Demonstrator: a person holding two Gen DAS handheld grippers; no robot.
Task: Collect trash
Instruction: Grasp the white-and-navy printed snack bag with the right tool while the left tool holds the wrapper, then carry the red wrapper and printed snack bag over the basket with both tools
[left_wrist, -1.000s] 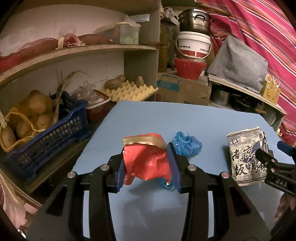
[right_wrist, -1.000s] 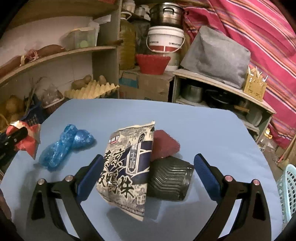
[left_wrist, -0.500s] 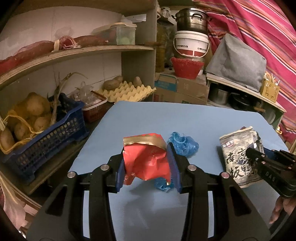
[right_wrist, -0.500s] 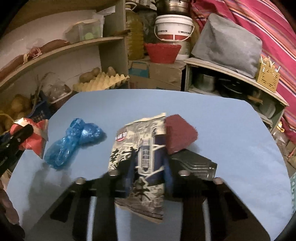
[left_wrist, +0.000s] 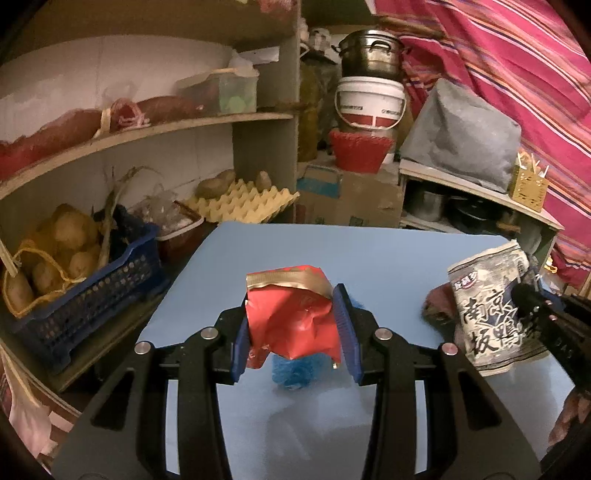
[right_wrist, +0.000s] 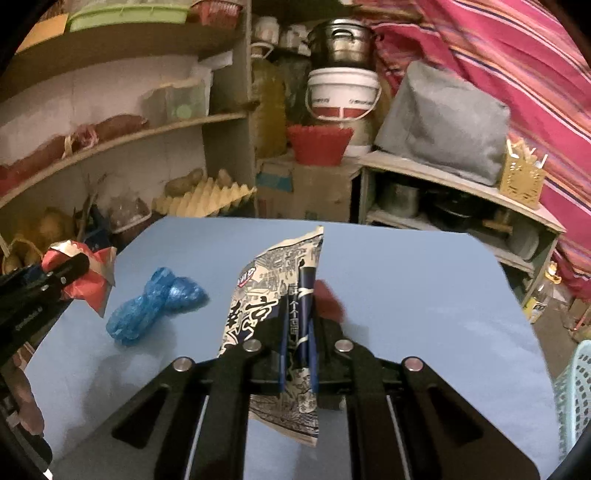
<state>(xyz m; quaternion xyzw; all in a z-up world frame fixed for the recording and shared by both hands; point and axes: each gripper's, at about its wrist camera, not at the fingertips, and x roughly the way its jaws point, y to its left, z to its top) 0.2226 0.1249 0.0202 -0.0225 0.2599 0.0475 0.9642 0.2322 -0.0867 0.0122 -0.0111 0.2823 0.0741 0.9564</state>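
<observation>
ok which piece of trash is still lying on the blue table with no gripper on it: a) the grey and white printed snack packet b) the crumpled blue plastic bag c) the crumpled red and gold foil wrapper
b: the crumpled blue plastic bag lies loose on the blue table, while the left gripper is shut on the red and gold foil wrapper and the right gripper is shut on the printed snack packet.

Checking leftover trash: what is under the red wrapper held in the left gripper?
Under the red wrapper in the left gripper, the blue plastic wad lies on the blue table. From the left wrist the wrapper covers most of it.
</observation>
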